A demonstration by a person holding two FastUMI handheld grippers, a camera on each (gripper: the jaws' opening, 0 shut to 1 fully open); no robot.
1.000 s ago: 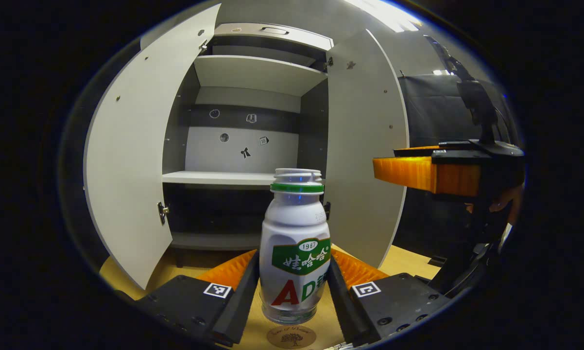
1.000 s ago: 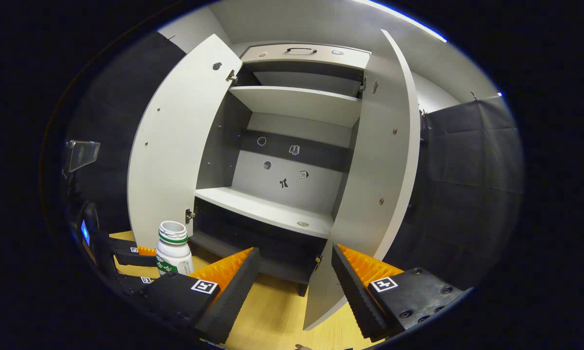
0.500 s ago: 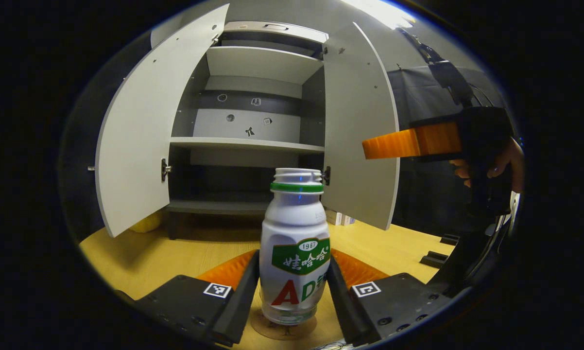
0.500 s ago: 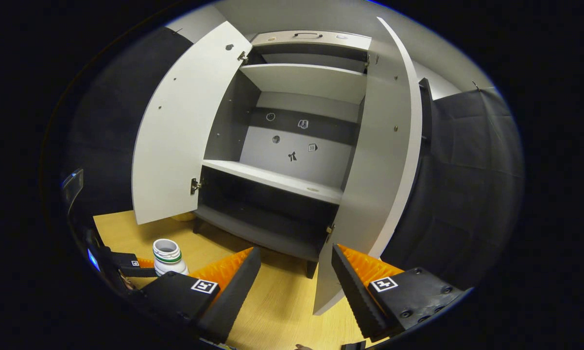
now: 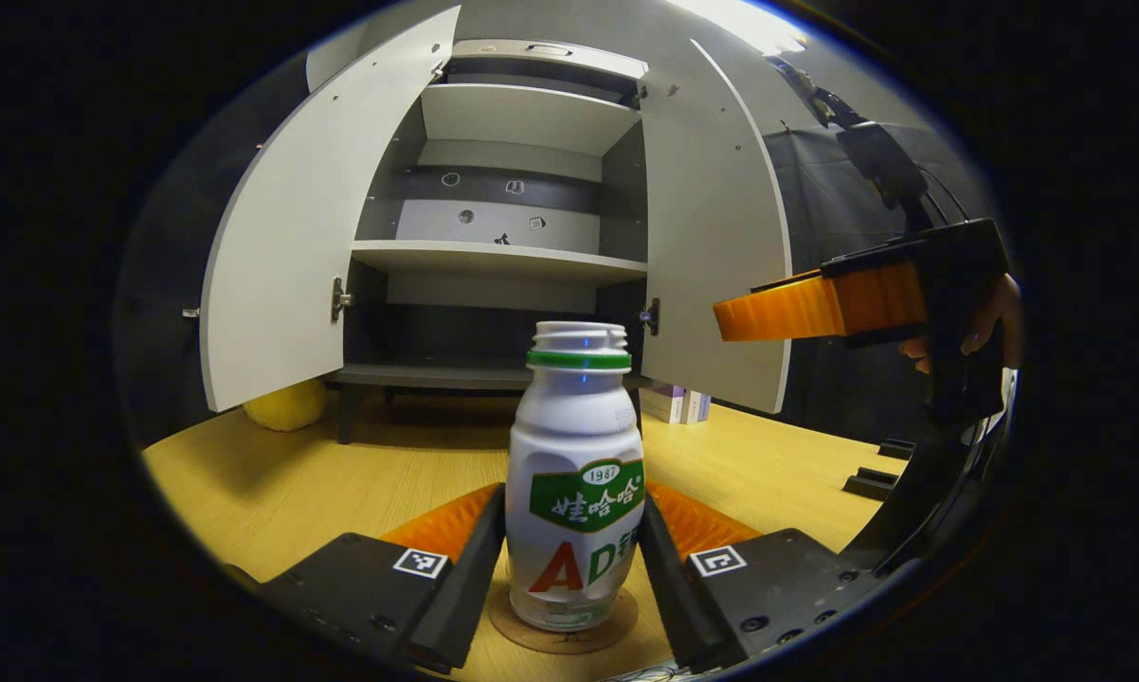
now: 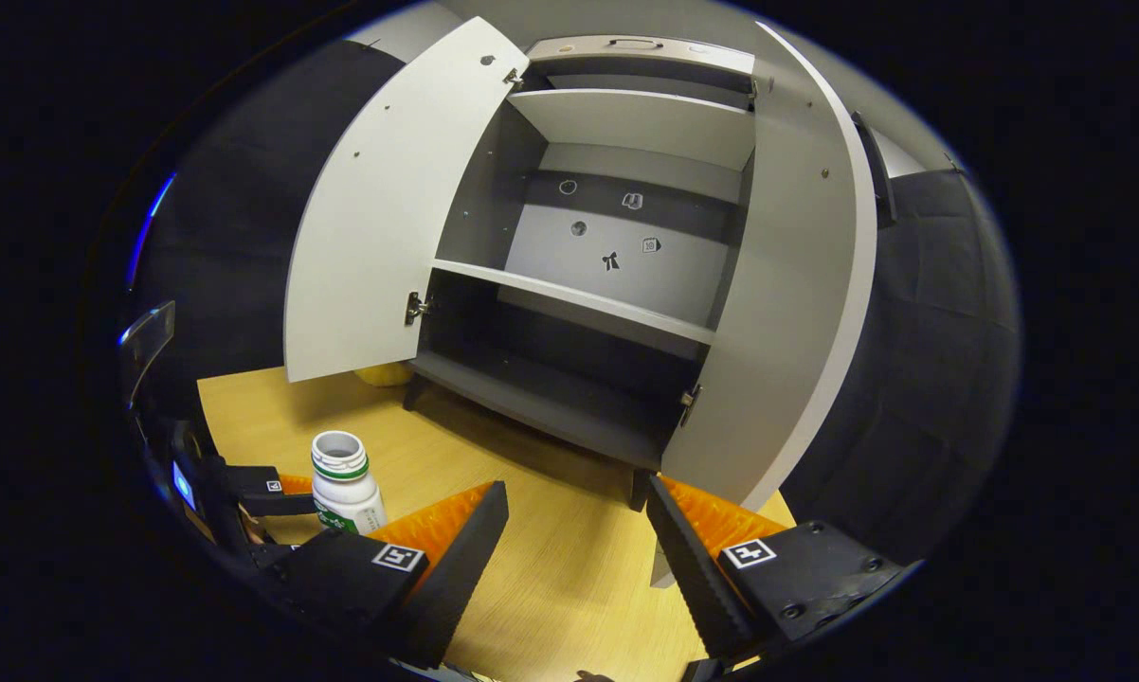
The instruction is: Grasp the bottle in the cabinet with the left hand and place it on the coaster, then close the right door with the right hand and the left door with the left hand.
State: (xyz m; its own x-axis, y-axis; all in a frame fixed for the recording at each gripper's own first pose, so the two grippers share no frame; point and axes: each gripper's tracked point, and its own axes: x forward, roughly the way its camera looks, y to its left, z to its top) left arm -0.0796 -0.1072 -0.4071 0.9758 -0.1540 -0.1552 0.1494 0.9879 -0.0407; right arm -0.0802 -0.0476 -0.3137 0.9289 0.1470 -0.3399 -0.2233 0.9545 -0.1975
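Note:
A white bottle (image 5: 574, 493) with a green neck ring and no cap stands upright on a round brown coaster (image 5: 617, 611) on the wooden table. My left gripper (image 5: 571, 516) is shut on the bottle, one finger pressing each side. In the right gripper view the bottle (image 6: 342, 483) is at the lower left, with the left gripper (image 6: 280, 497) around it. My right gripper (image 6: 574, 549) is open and holds nothing, hovering above the table before the cabinet's right door (image 6: 787, 313). The left door (image 6: 389, 208) also stands open. A hand holds the right gripper (image 5: 754, 313) beside the right door (image 5: 712, 246).
The grey cabinet (image 5: 498, 260) has bare shelves and stands on short legs on the wooden table (image 5: 342, 474). A yellow object (image 5: 285, 407) lies under the left door (image 5: 276, 265). Small boxes (image 5: 674, 403) sit below the right door.
The left gripper has come down and away from the cabinet with the bottle, and the bottle's base now meets the coaster. The right gripper has tilted downward, still open.

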